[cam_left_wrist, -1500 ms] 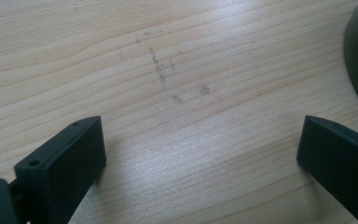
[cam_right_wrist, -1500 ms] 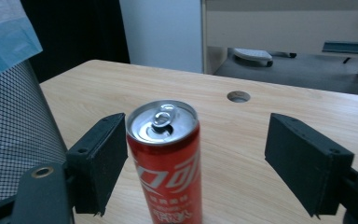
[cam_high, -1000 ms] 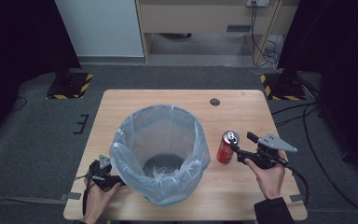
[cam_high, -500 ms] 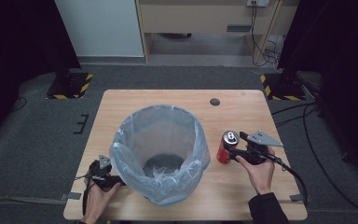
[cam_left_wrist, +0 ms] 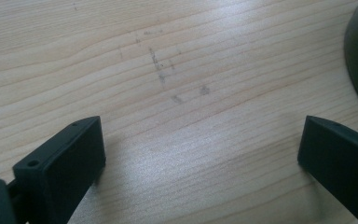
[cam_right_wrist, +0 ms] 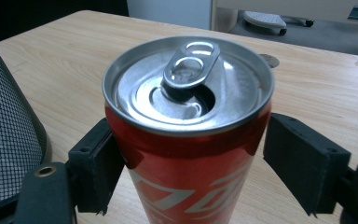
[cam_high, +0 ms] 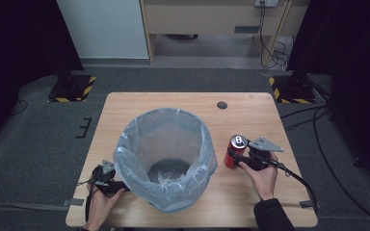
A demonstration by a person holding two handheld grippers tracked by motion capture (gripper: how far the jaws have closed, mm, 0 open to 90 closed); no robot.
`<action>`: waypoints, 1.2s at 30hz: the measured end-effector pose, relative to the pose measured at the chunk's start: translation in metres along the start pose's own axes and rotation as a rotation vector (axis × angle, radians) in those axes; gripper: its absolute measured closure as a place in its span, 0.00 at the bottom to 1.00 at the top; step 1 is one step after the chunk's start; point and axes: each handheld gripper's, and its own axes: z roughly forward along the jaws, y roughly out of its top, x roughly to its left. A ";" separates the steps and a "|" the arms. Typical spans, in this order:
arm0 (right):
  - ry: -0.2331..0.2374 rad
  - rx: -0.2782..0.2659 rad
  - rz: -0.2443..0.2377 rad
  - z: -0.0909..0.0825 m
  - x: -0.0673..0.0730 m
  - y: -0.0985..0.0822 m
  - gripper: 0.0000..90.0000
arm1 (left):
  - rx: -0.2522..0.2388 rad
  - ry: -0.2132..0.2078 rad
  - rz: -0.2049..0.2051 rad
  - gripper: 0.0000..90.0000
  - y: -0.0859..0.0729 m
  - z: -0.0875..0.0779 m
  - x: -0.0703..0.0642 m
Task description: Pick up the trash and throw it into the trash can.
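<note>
right gripper (cam_right_wrist: 191, 172): open around red can (cam_right_wrist: 189, 135), not squeezing | left gripper (cam_left_wrist: 200, 163): wide open, empty | can not yet in bin (cam_high: 166, 159), near table's (cam_high: 250, 202) right edge

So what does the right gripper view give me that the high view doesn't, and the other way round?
The right gripper view alone shows the red can's opened mouth under its pull tab, and the can between the open jaws: one jaw is against its side and the other stands clear. The high view alone shows the whole layout: the bin with its clear bag in the middle of the table, the left gripper low beside it, and the person's hand on the right gripper. Both show the upright can, the bin close beside it, and the wooden tabletop.
</note>
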 end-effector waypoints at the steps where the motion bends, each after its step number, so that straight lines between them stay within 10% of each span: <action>1: -0.001 0.003 -0.007 0.001 0.000 -0.001 0.26 | 0.000 0.000 0.000 0.00 0.000 0.000 0.000; 16: -0.005 0.014 -0.036 0.000 0.000 -0.001 0.37 | 0.000 0.000 0.000 0.00 0.000 0.000 0.000; 36: 0.070 -0.209 0.074 -0.052 -0.013 0.034 0.37 | 0.000 -0.001 0.000 0.00 0.000 0.000 0.000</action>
